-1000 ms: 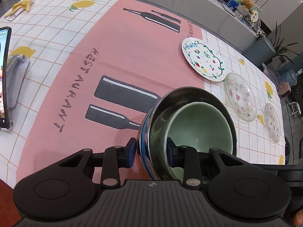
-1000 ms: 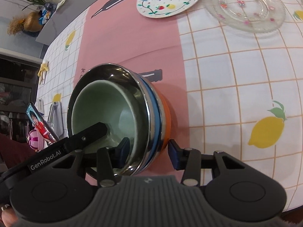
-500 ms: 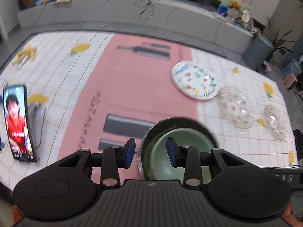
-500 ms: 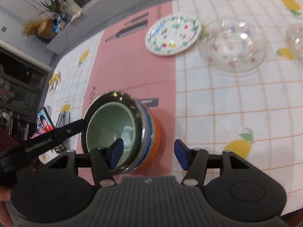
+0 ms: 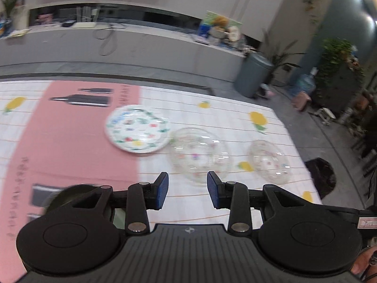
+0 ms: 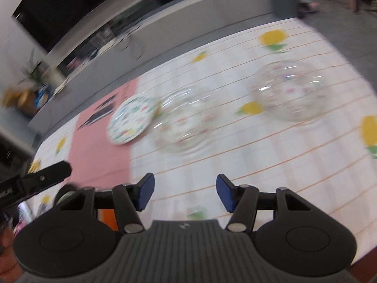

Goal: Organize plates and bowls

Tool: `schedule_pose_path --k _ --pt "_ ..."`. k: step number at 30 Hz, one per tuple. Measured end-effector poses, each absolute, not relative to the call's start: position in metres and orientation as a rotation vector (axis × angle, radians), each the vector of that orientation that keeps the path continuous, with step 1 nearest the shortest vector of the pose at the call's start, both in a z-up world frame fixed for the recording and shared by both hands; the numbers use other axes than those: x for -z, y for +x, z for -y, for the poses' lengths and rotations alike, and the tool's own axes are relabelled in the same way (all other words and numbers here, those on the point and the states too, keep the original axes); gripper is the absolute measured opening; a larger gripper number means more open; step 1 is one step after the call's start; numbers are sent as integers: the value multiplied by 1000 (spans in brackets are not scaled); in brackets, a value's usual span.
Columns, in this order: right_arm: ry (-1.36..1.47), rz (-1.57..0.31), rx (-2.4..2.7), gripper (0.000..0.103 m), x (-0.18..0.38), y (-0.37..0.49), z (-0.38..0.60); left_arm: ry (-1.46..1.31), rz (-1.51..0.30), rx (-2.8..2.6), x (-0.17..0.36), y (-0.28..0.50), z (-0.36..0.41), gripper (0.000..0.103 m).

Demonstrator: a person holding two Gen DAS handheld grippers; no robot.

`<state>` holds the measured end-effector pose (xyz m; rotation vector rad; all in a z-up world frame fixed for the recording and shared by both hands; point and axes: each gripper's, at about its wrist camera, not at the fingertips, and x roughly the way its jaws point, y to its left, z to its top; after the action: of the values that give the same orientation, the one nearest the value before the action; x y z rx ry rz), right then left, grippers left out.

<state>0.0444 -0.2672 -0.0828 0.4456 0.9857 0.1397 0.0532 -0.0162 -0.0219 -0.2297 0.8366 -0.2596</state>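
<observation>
Between steps: left claw (image 5: 187, 190) and right claw (image 6: 184, 193) both apart and empty above the counter (image 5: 212, 118), nested bowls (image 5: 70, 198) low left, next probably stacking painted plate (image 5: 137, 129) with blurred glass plates (image 5: 200, 156).

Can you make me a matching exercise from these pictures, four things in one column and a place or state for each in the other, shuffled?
Things:
1. painted plate
2. larger clear glass dish
3. smaller clear glass dish
4. left gripper

Places or states:
A. farthest right of the three dishes, in the left wrist view
B. open, nothing between its pads
C. partly on the pink stripe of the tablecloth
D. middle of the row

Pairs: 1-C, 2-D, 3-A, 4-B
</observation>
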Motion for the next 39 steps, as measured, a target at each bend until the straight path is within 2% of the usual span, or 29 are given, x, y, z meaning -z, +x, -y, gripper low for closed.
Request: schedule_pose_path --k 8,15,19,26,30,33,39 --pt "450 -975 17 58 100 49 353 -267 -873 416 37 81 81 35" --pt "569 -953 94 52 118 66 411 -300 -919 379 62 117 118 33" --pt "633 -923 100 43 132 84 427 -293 -937 386 79 140 141 32" --pt "708 -863 138 41 155 105 460 -184 -949 398 116 174 189 32" --pt "746 -871 154 35 169 112 474 -244 -965 375 132 188 193 32" --pt "753 -876 148 27 177 118 478 -251 -977 376 141 195 198 32" --pt "708 -887 116 26 184 132 475 -244 -988 363 153 208 208 32"
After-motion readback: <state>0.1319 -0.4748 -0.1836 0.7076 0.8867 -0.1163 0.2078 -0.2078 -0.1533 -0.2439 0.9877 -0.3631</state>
